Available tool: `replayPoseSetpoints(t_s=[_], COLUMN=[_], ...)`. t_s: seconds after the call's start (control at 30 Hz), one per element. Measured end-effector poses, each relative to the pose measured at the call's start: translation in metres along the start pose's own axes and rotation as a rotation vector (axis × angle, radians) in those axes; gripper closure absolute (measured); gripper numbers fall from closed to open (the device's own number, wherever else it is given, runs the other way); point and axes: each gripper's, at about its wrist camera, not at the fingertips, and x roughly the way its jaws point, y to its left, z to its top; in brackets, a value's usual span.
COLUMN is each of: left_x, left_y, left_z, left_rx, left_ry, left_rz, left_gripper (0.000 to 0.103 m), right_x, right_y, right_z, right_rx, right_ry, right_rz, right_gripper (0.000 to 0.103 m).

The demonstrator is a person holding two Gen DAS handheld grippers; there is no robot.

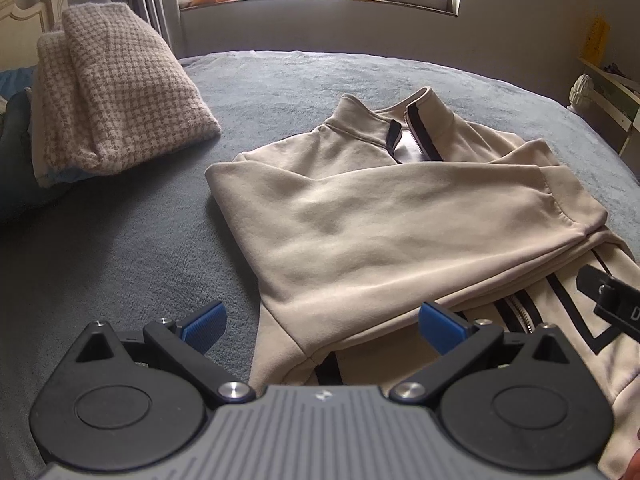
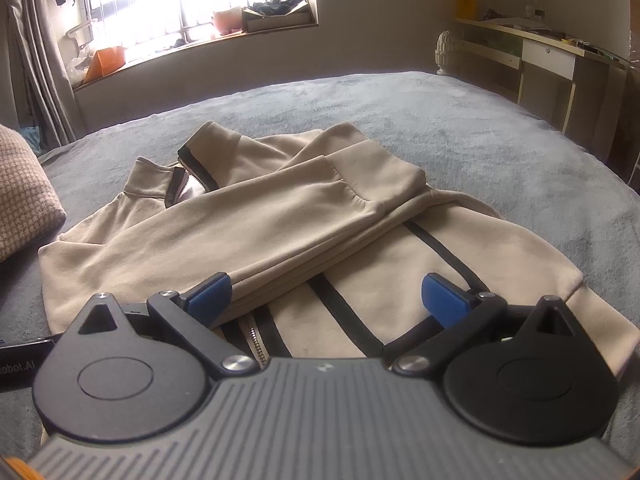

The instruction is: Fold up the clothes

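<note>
Hardly any text legible. In right wrist view, pale lettering "obot.AI" on black block of left gripper (image 2: pixel 24 366) at left edge; first letter cut off by frame, rest of word out of view. In left wrist view, one pale letter, prob. "D", on black body of right gripper (image 1: pixel 614 300) at right edge; remainder cut off. Small pale logo mark, no letters, on grey ribbed housing (image 1: pixel 322 396) and likewise (image 2: pixel 323 369). Yellow sheet (image 1: pixel 597 38) on far wall: marks too blurred to read. Nothing readable on jacket (image 2: pixel 280 216), windowsill boxes or desk.
</note>
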Motion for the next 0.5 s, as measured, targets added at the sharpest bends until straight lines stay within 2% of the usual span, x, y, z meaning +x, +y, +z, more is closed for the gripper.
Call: replayPoseSetpoints(t_s=[0.2, 0.5], left_x=[0.007, 0.038], left_y=[-0.003, 0.008], left_z=[0.011, 0.007], left_rx=[0.072, 0.025], left_ry=[0.001, 0.091], left_rz=[-0.037, -0.06], left_gripper=[0.0, 0.0], right_x=[-0.009, -0.009], right_y=[0.0, 0.016], right_z=[0.001, -0.003], right_rx=[-0.015, -0.088], right_ry=[-0.059, -0.098], right_rz=[0.015, 0.046], right_gripper=[0.001, 0.003])
